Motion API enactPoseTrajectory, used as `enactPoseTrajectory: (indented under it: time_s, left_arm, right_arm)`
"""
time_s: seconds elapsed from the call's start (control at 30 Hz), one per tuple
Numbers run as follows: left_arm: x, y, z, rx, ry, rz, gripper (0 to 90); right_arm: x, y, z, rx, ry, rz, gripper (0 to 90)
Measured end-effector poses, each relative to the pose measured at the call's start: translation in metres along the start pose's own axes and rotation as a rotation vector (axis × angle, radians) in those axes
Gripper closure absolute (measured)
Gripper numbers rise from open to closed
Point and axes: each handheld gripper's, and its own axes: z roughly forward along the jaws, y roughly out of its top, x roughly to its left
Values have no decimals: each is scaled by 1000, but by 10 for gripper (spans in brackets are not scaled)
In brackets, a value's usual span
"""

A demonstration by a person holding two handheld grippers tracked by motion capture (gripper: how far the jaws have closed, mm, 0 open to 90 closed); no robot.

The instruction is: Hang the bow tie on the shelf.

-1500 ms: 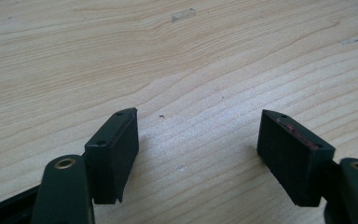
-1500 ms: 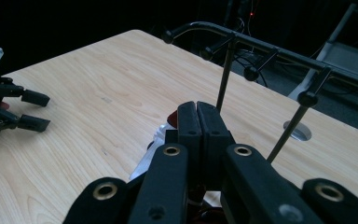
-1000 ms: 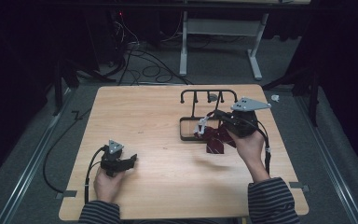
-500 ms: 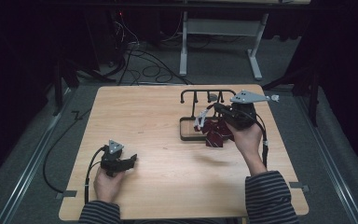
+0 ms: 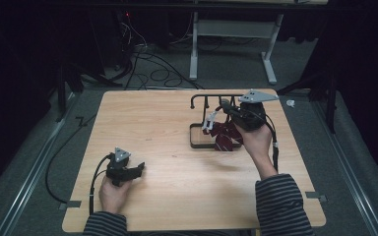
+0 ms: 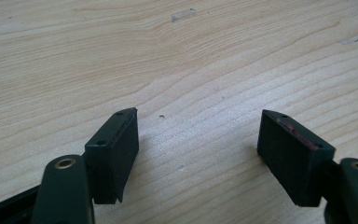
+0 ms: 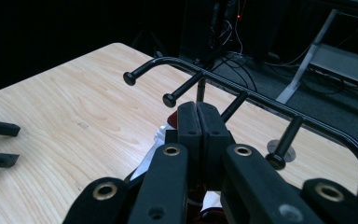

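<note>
A dark red striped cloth (image 5: 224,136) with a white strap (image 5: 209,121) hangs over the tray foot of a black peg rack (image 5: 211,97). My right gripper (image 5: 225,105) is shut on its upper end, just below the rack's top bar. In the right gripper view the jaws (image 7: 198,112) are pressed together, white and red fabric (image 7: 161,140) shows under them, and the pegs of the rack (image 7: 242,88) stand close ahead. At the front left of the table my left gripper (image 5: 139,169) rests open; bare wood lies between its jaws (image 6: 198,140).
The wooden table (image 5: 152,123) has open room across its left and middle. The rack's tray foot (image 5: 197,142) stands right of centre. Behind the table are cables and a white desk frame (image 5: 231,29) on the floor. The left gripper's cable (image 5: 96,179) runs off the front edge.
The right hand has carried the red cloth a little away from the person and slightly up, closer to the rack's bar. The left gripper has stayed in place.
</note>
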Motion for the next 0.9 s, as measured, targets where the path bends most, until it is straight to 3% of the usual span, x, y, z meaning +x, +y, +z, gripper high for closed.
enactPoseTrajectory:
  time_s: [0.9]
  left_arm:
    - [0, 0, 0, -1, -1, -2, 297]
  right_arm:
    - [-19, 13, 28, 14, -50, 41, 900]
